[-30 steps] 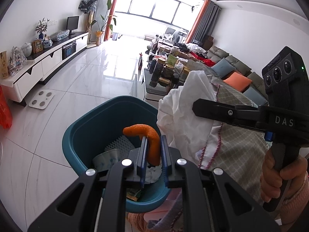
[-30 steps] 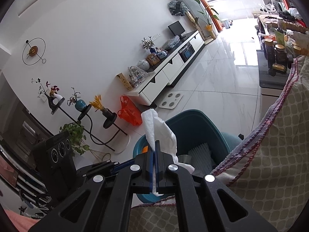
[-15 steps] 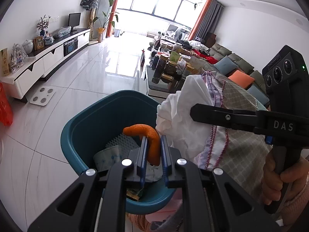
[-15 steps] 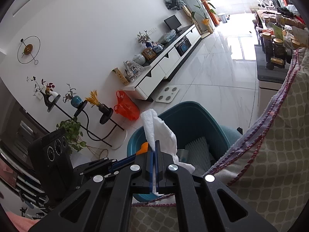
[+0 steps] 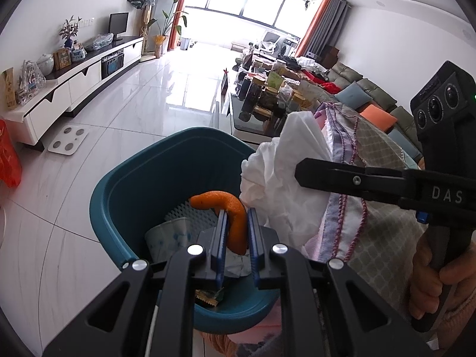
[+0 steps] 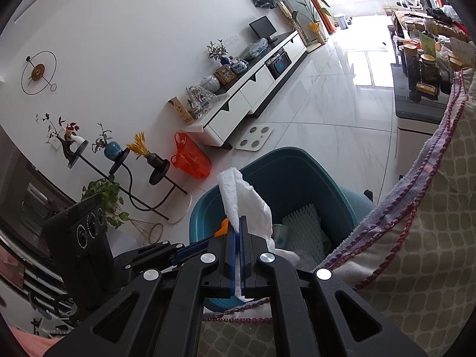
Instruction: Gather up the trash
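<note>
Over the teal bin (image 5: 119, 196), the left gripper (image 5: 235, 232) is pinching a curl of orange peel (image 5: 229, 208) in its jaws, and the right gripper (image 6: 238, 238) is squeezing a white tissue (image 6: 244, 202) with its jaws pressed tight. Some trash, like a paper cup (image 5: 166, 235) and white foam netting (image 6: 303, 229), is already lying inside, so these two pieces are probably waiting to be dropped. Black gripper parts are hiding the bottom of the bin, so more trash may be sitting there unseen.

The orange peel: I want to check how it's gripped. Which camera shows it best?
The left wrist view: the orange peel sits clamped between the left gripper pads, its curved end arching over the teal bin. The right wrist view shows only a small orange sliver, mostly hidden behind the right gripper and its white tissue.
</note>
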### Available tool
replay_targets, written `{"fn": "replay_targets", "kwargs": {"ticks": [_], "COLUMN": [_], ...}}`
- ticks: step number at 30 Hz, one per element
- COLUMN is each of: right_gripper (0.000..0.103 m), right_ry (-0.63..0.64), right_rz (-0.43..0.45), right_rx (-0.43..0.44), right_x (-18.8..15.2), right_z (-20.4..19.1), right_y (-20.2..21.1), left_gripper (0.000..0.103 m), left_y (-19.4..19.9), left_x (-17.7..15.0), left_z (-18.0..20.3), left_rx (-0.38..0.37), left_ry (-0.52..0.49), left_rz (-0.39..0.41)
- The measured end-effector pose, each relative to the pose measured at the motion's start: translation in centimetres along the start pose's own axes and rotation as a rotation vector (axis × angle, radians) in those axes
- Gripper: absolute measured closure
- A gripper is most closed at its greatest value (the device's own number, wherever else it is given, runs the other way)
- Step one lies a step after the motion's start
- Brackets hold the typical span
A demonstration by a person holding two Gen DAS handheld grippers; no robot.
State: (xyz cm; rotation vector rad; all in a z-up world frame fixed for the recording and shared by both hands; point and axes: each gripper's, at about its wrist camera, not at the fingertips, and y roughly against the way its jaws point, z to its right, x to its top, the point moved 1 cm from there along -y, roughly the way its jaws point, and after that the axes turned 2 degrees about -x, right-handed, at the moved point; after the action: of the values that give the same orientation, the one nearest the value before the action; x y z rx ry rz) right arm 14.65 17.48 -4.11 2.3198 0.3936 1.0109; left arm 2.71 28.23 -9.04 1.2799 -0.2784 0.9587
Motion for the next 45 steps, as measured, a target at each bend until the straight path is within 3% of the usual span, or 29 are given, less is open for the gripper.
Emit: {"fn": "replay_targets", "kwargs": {"ticks": [10, 12, 23, 34, 38, 43, 45], "right_gripper": [0.099, 0.095, 0.087, 0.074, 0.062, 0.05, 0.042], "right_ry": [-0.013, -0.024, -0.044, -0.034, -0.015, 0.008, 0.019], "right_rz": [-0.025, -0.024, -0.013, 0.025, 0.053, 0.095, 0.108], "right_rx": [-0.021, -0.028, -0.034, -0.04, -0.046, -0.062, -0.068], "right_x": [-0.2, -0.2, -0.4, -1.0, -1.5, -2.2, -2.6], "right_z": [0.4, 0.6, 1.0, 1.2, 1.0, 0.7, 0.6], "right_y": [-0.5, -0.6, -0.4, 1.4, 2.6, 4.4, 4.9], "left_gripper": [0.088, 0.088, 0.075, 0.044, 0.032, 0.006, 0.004], "left_y": [-1.3, -1.5, -1.8, 1.0, 2.5, 4.4, 5.1], "left_x": [0.0, 0.0, -0.4, -0.7, -0.9, -1.2, -1.5], "left_z": [-0.4, -0.4, -0.5, 0.1, 0.6, 1.2, 1.5], "left_rx": [0.012, 0.019, 0.033, 0.061, 0.07, 0.087, 0.092], "left_ry": [0.003, 0.003, 0.0, -0.02, -0.036, -0.05, -0.053], "left_rz": [-0.024, -0.027, -0.021, 0.047, 0.081, 0.118, 0.14]}}
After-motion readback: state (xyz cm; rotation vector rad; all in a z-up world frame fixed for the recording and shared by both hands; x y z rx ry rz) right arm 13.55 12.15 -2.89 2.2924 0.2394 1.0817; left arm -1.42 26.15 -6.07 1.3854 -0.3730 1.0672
